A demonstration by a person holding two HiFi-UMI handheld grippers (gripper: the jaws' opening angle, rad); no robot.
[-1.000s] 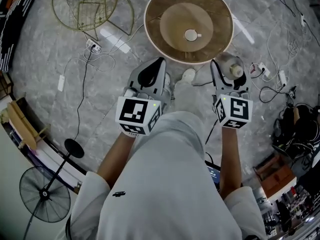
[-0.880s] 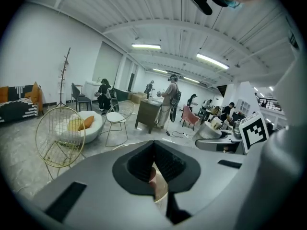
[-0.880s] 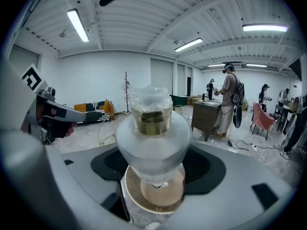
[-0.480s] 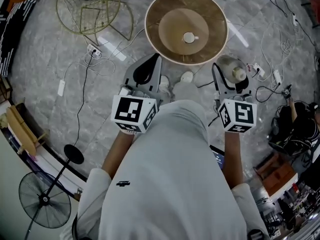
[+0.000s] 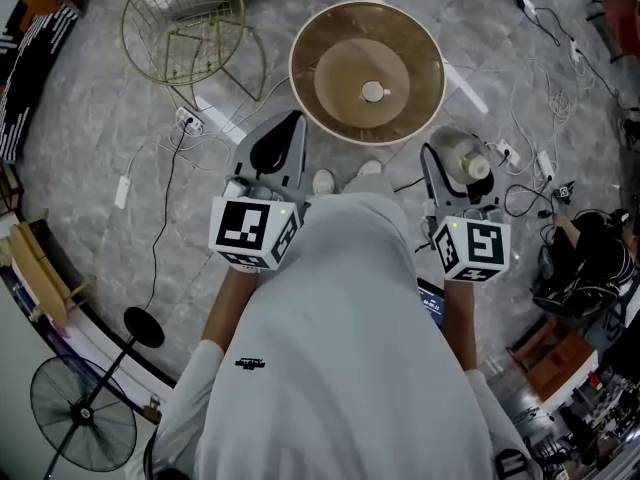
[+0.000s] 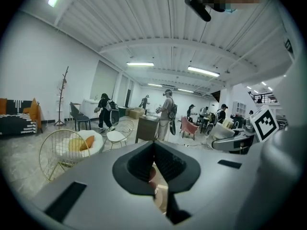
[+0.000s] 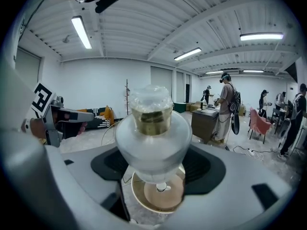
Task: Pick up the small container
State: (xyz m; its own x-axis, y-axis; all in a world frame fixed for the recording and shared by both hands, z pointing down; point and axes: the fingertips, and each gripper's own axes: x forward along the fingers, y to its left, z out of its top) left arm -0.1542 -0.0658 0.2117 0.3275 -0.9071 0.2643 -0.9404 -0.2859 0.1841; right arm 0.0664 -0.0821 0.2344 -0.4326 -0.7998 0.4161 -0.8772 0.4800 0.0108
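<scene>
1. The container [image 7: 153, 133] is in the right gripper [image 5: 456, 171], lifted in the air. It is over the floor [image 5: 120, 108], just near and right of the round tabletop [image 5: 335, 28].
2. It looks like frosted glass, with a round belly, a gold neck and a clear cap. I judge it light but fragile, and the smooth curved wall may slip.
3. The right jaws are clenched on the wide belly, one from each side, and they stand wide apart because of it. This seems a good place to hold. The narrow neck and the cap would give less contact, and the cap may come loose.
4. A gentle, even squeeze is enough, I think; a hard one could crack it.
5. The left gripper [image 6: 154, 163] has its jaws pressed together with nothing between them.
6. Both forearms are bent forward from the body. The two grippers point far, side by side but well apart, with the container upright.
</scene>
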